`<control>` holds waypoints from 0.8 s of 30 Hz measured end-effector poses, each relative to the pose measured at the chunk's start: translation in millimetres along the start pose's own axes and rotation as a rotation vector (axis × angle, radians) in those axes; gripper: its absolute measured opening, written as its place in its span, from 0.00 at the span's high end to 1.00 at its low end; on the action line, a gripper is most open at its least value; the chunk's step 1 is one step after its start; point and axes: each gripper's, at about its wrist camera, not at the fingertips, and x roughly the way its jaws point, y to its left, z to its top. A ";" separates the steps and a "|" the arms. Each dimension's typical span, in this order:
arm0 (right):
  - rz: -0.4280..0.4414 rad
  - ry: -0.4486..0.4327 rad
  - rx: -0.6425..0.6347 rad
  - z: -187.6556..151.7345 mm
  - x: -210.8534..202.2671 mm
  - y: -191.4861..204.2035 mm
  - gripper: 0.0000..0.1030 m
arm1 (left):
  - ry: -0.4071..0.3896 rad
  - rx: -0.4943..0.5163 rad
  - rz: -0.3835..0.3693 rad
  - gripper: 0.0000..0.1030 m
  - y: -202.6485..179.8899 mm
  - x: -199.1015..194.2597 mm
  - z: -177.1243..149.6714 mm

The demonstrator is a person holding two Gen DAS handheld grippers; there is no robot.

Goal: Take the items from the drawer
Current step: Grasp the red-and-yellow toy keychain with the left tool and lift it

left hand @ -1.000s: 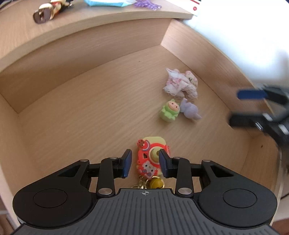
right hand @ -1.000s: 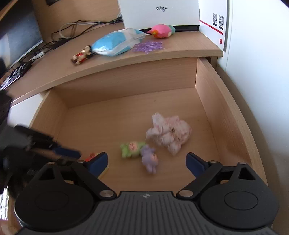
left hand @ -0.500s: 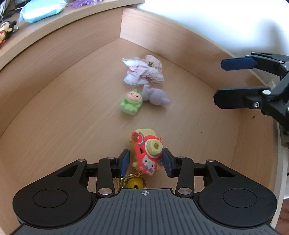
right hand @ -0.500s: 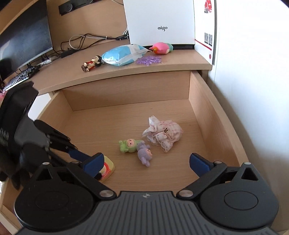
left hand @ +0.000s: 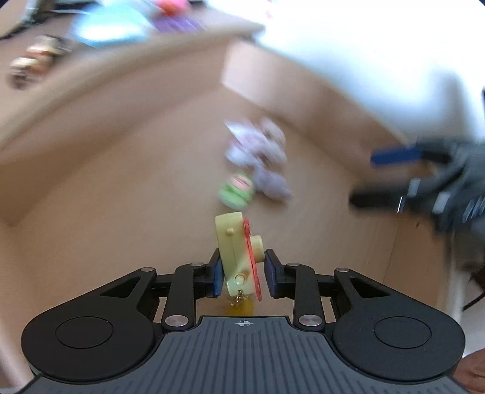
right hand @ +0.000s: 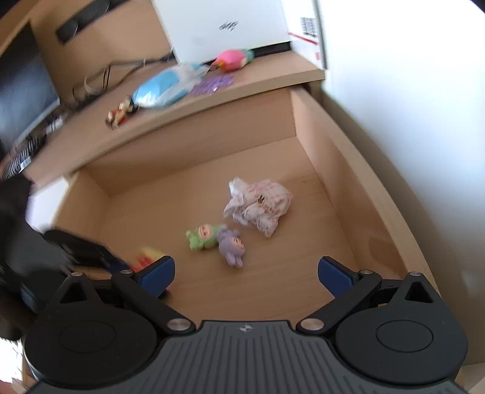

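Observation:
My left gripper point(left hand: 242, 277) is shut on a yellow and red toy camera keychain point(left hand: 238, 257), held edge-on above the floor of the open wooden drawer point(right hand: 348, 194), a small bell dangling beneath it. Farther in lie a green doll point(right hand: 202, 237), a purple doll point(right hand: 232, 246) and a crumpled pink and white cloth point(right hand: 259, 206). My right gripper point(right hand: 246, 274) hovers open and empty over the drawer's near right part; it appears blurred at the right of the left wrist view as the right gripper point(left hand: 394, 178).
The desk top point(right hand: 242, 85) behind the drawer carries a blue packet point(right hand: 165, 89), a purple item point(right hand: 213, 84), a pink plush point(right hand: 233, 59), a small figurine point(right hand: 121, 112) and a white box point(right hand: 224, 27). A white wall point(right hand: 409, 106) borders the right side.
The left gripper has closed on the toy camera and lifted it, turning it edge-on. The left view swings fast and is blurred. The right gripper stays open, shifting slightly.

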 end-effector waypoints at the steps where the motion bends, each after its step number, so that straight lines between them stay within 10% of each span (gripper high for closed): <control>1: 0.001 0.019 -0.026 -0.5 2.5 7.2 0.02 | -0.028 -0.020 0.005 0.70 7.2 -10.8 -0.8; 12: 0.187 0.447 -0.367 -9.6 72.0 146.3 0.25 | -0.196 -0.147 -0.009 0.70 61.4 -68.5 -17.8; 24: 0.112 0.486 -0.466 -13.6 79.0 167.0 0.52 | -0.139 -0.180 -0.069 0.70 70.1 -50.8 -31.0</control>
